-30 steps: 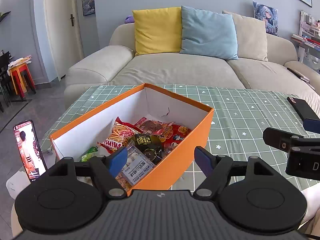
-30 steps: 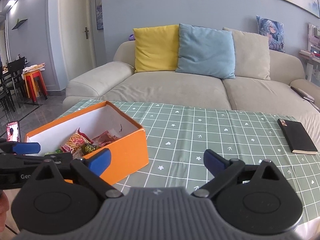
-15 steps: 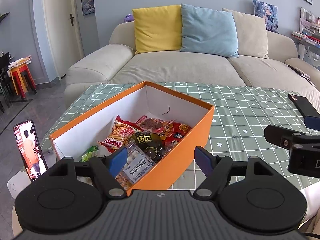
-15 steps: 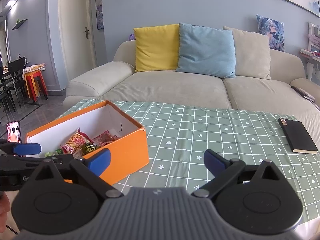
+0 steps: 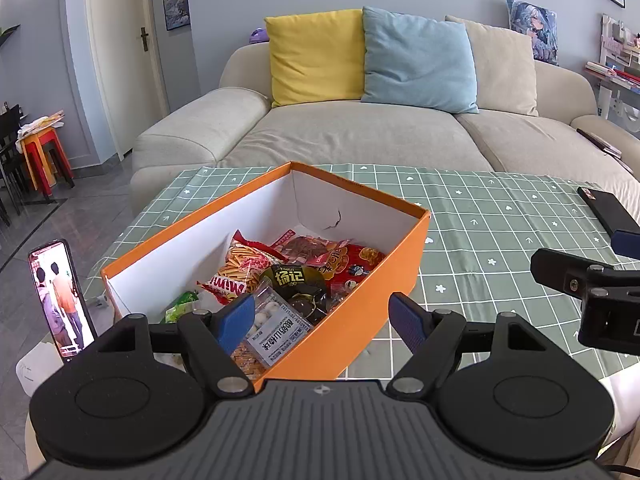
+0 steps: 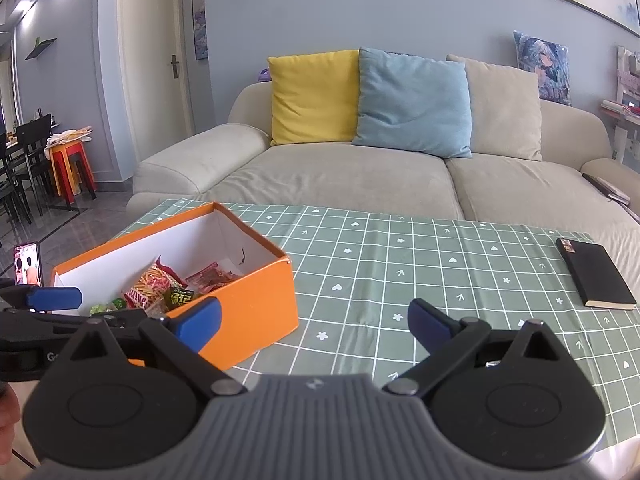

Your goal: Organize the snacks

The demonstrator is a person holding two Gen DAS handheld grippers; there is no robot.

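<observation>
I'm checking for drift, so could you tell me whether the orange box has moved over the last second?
No. The orange box sits on the same tablecloth squares in the right wrist view.

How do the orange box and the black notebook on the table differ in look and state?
The orange box is tall and open-topped, with white inner walls; the black notebook is thin, flat and closed. The orange box holds snack packets; the black notebook has nothing on it. The orange box sits toward the table's left side, the black notebook near its right edge. Both rest on the green checked tablecloth, and neither gripper touches them.
</observation>
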